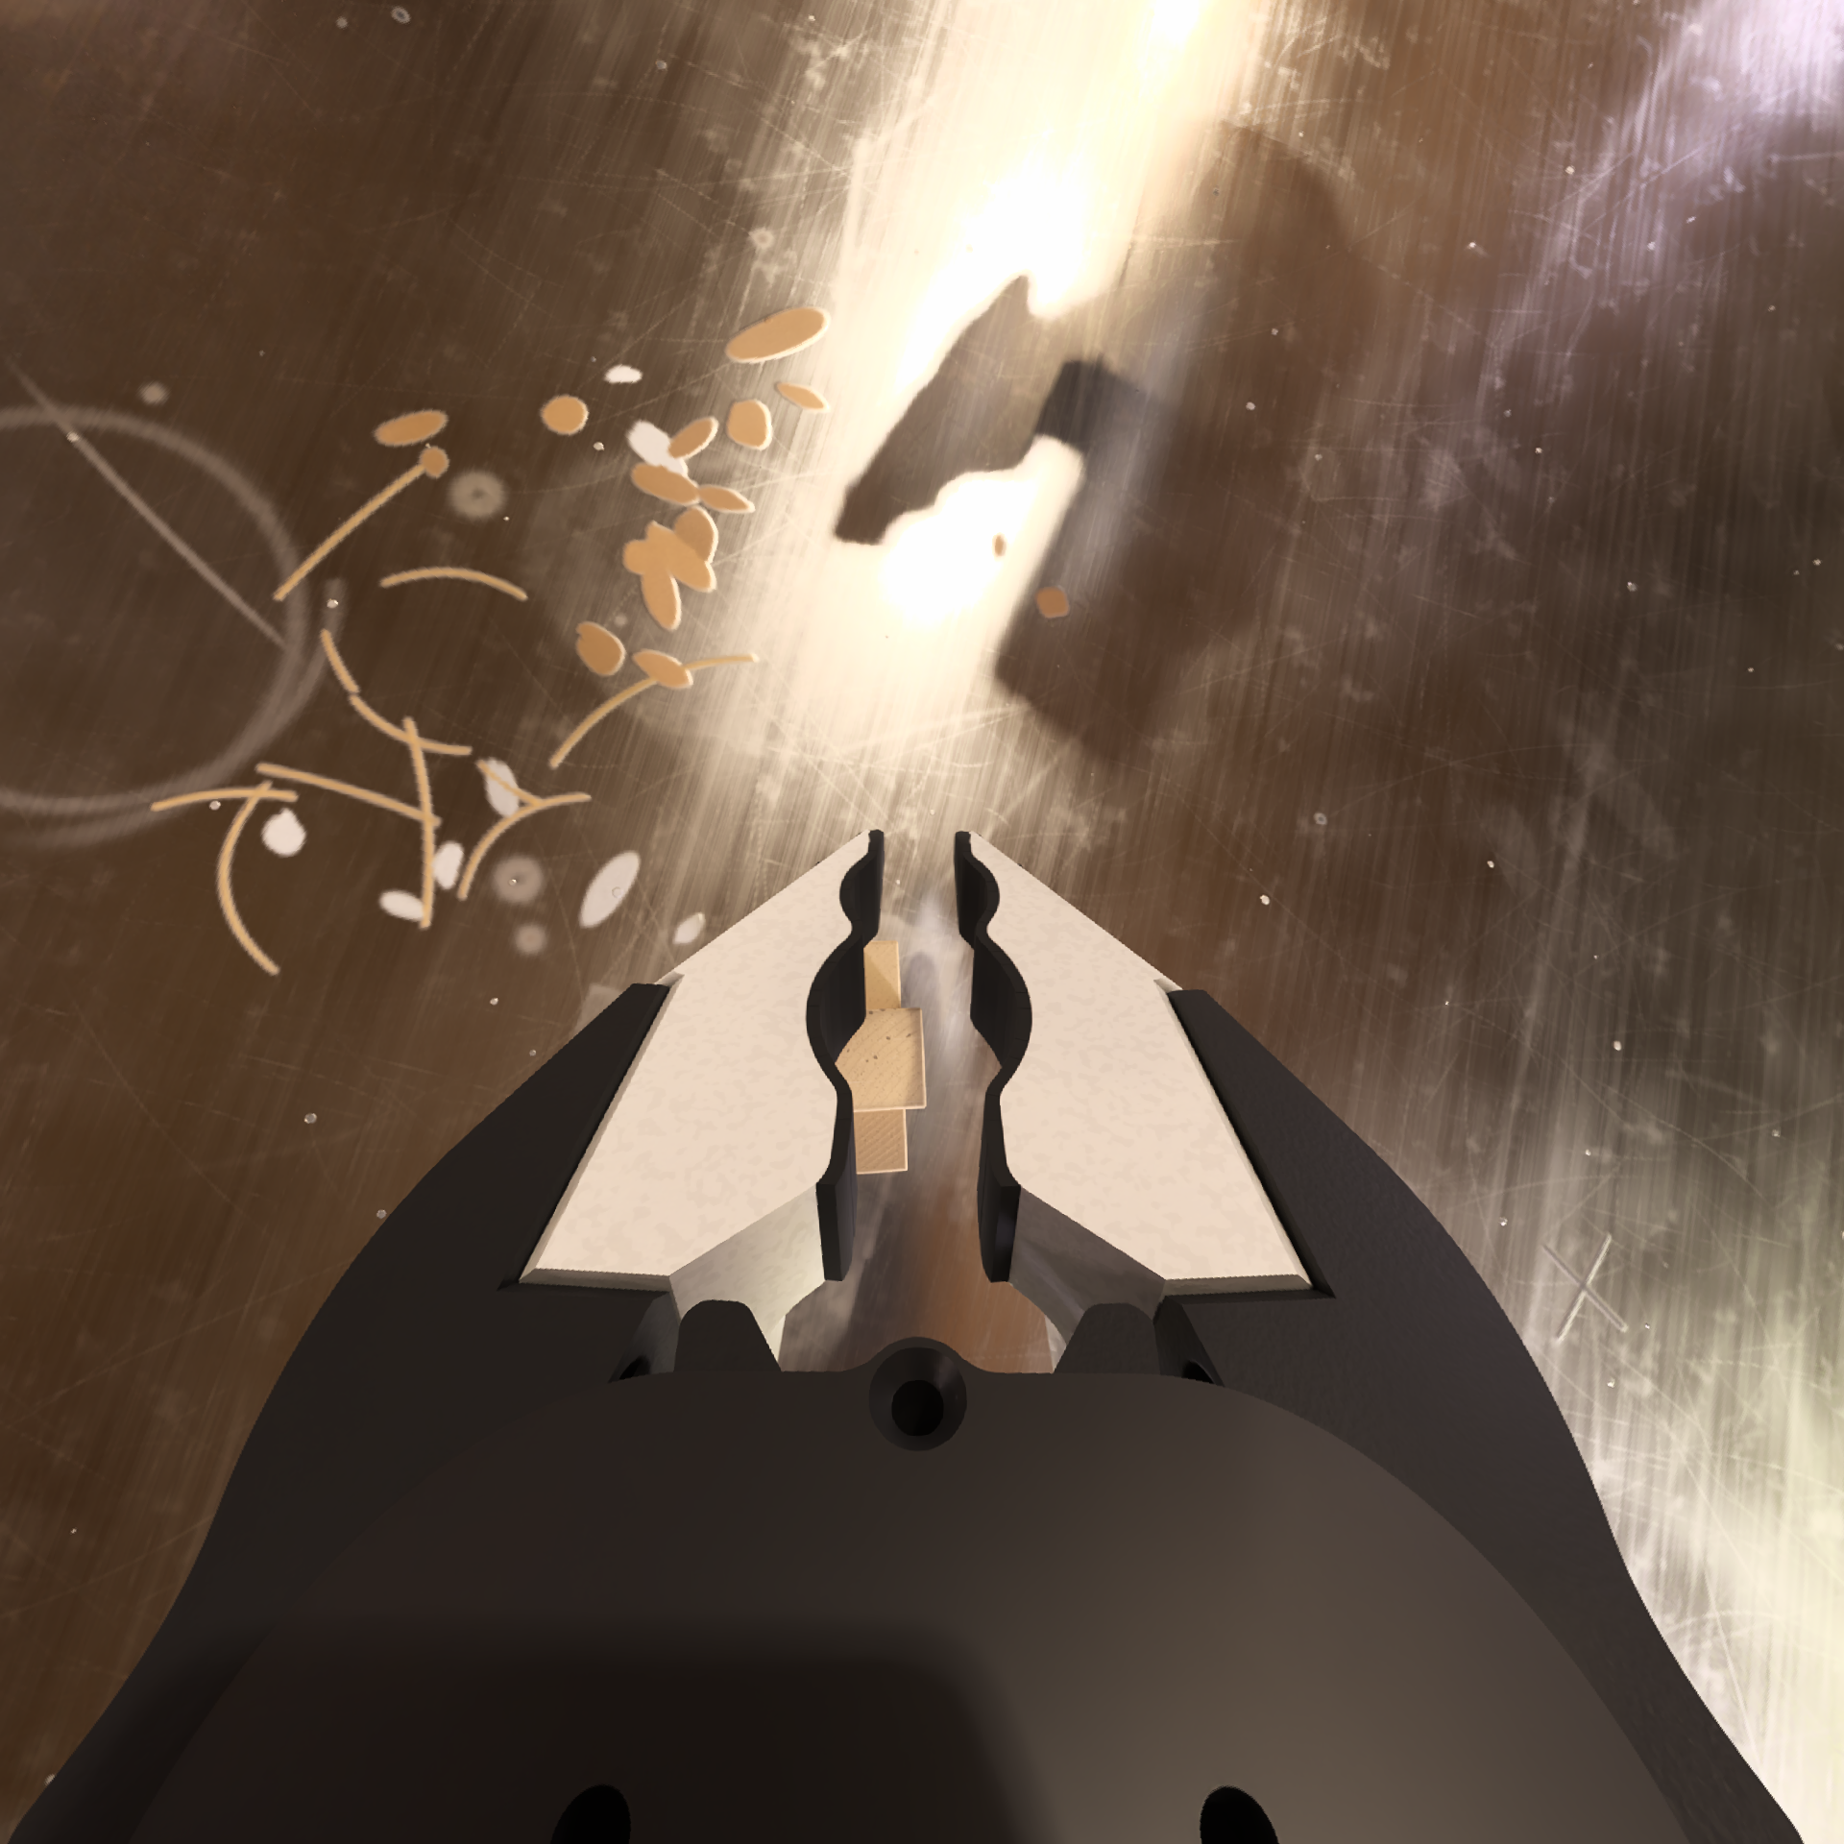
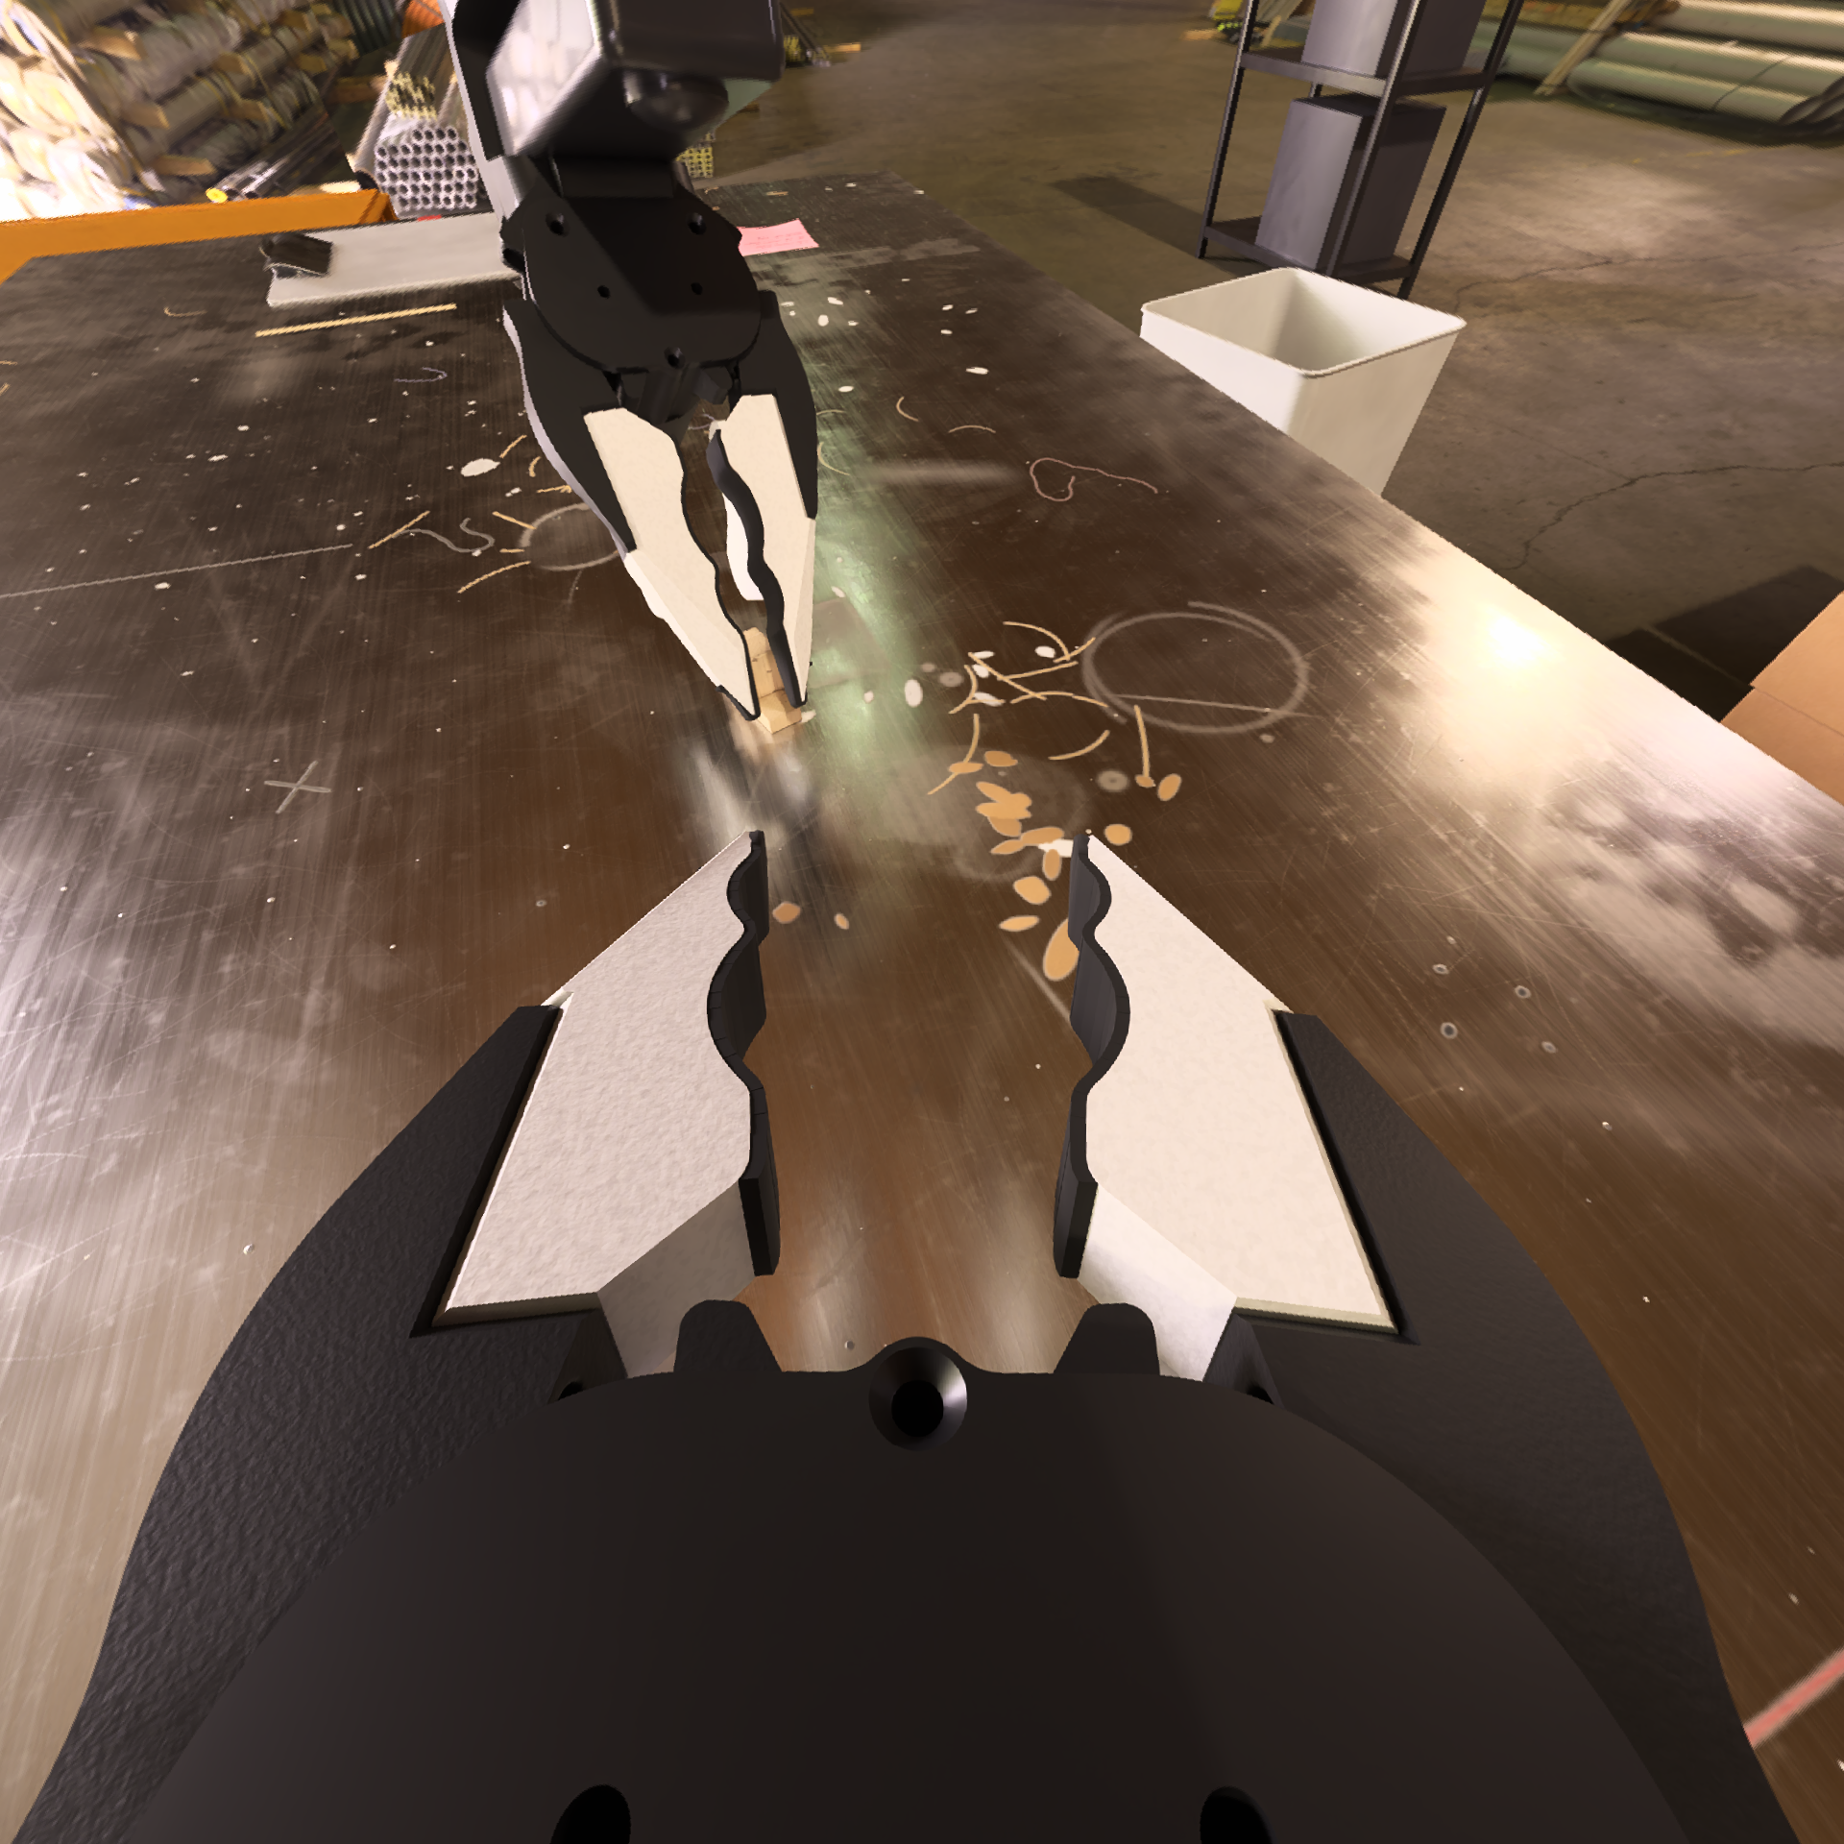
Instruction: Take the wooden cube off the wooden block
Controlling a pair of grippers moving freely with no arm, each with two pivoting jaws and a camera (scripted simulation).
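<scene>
In the left wrist view a small wooden cube [image 1: 883, 1058] sits on a narrow wooden block [image 1: 883, 1143] on the scratched metal table. My left gripper [image 1: 920, 848] points down over them with its jaws a narrow gap apart. The cube lies against the left finger, which hides part of it. Bare table shows between the cube and the right finger. In the right wrist view the left gripper [image 2: 768, 703] stands with its tips at the wood [image 2: 780, 716]. My right gripper [image 2: 918, 848] is wide open and empty, low over the table, well short of the wood.
Wood shavings [image 1: 679, 559] lie scattered left of the left gripper; they also show in the right wrist view [image 2: 1018, 828]. A white bin [image 2: 1297, 369] stands off the table's right edge, with a metal rack [image 2: 1347, 130] behind it. A white board [image 2: 379, 264] lies at the far end.
</scene>
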